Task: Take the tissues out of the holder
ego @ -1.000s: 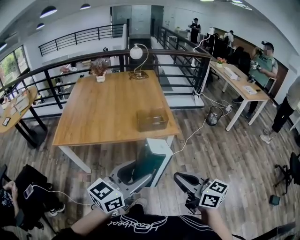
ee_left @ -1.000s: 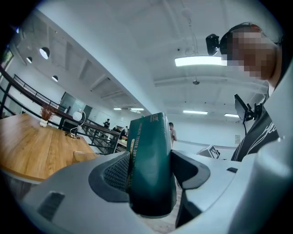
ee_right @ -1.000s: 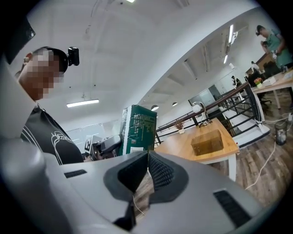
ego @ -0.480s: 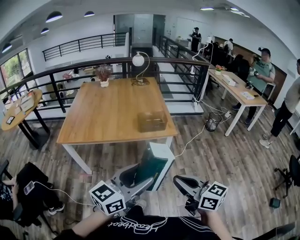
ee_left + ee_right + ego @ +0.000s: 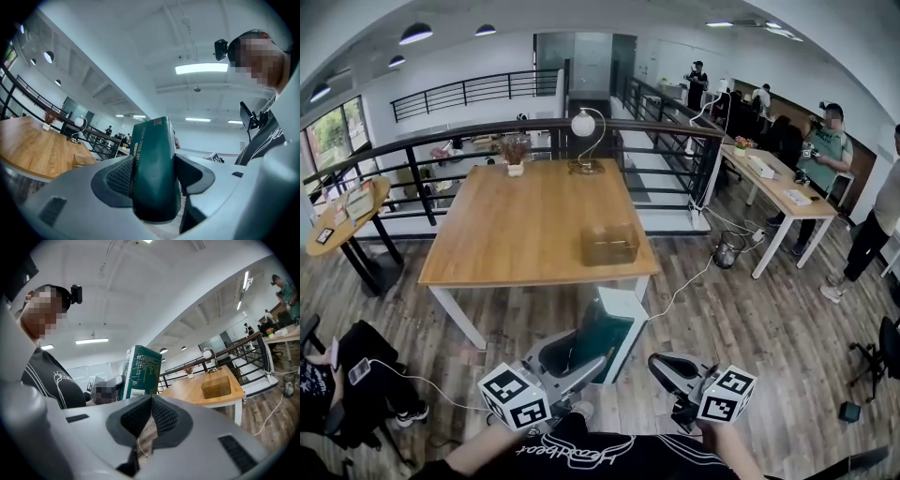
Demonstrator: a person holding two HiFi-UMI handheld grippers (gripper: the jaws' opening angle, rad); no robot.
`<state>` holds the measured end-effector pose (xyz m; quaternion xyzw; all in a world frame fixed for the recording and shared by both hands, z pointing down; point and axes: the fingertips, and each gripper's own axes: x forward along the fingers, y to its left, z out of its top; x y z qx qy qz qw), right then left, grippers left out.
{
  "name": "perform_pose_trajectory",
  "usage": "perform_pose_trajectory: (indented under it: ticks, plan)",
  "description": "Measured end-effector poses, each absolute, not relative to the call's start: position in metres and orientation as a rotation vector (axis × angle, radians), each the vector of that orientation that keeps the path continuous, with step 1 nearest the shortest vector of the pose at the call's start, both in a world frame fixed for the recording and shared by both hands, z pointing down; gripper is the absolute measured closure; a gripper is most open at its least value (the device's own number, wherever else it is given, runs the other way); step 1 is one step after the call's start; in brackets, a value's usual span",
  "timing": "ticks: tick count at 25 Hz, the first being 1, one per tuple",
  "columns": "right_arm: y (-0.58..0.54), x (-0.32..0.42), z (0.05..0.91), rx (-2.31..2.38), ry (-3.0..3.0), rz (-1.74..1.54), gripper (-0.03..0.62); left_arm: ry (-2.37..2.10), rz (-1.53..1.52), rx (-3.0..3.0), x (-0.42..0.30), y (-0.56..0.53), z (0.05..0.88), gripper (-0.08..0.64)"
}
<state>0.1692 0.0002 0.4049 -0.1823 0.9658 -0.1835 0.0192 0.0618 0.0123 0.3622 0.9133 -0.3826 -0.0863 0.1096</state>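
My left gripper (image 5: 581, 352) is shut on a dark green tissue pack (image 5: 607, 330) with a white end, held low over the wooden floor in front of the person's body. In the left gripper view the tissue pack (image 5: 154, 173) stands upright between both pads (image 5: 121, 177). A translucent brownish holder (image 5: 609, 244) sits near the front right corner of the wooden table (image 5: 516, 234), well away from both grippers. Beside the pack, my right gripper (image 5: 662, 362) is shut with nothing in it, its pads (image 5: 161, 416) meeting. The right gripper view also shows the tissue pack (image 5: 140, 371) and the holder (image 5: 216, 386).
A globe lamp (image 5: 584, 125) and a potted plant (image 5: 516, 152) stand at the table's far edge, with a black railing (image 5: 412, 173) behind. People stand by a long desk (image 5: 778, 183) at right. A cable (image 5: 680, 286) lies on the floor. A seated person's legs (image 5: 347, 375) are at lower left.
The head view has shifted slightly, so the table sits a little further right and down. Both grippers and the green pack have held their places.
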Motion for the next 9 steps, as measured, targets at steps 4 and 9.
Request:
perform_pose_trajectory:
  ticks: [4, 9]
  plan:
    - [0.004, 0.169, 0.407, -0.555, 2.997, -0.555, 0.575, -1.131, -0.263, 2.686, 0.060, 0.019, 0.363, 0.272]
    - [0.011, 0.168, 0.405, -0.545, 2.994, -0.558, 0.575, -1.144, -0.266, 2.688, 0.059, 0.026, 0.358, 0.273]
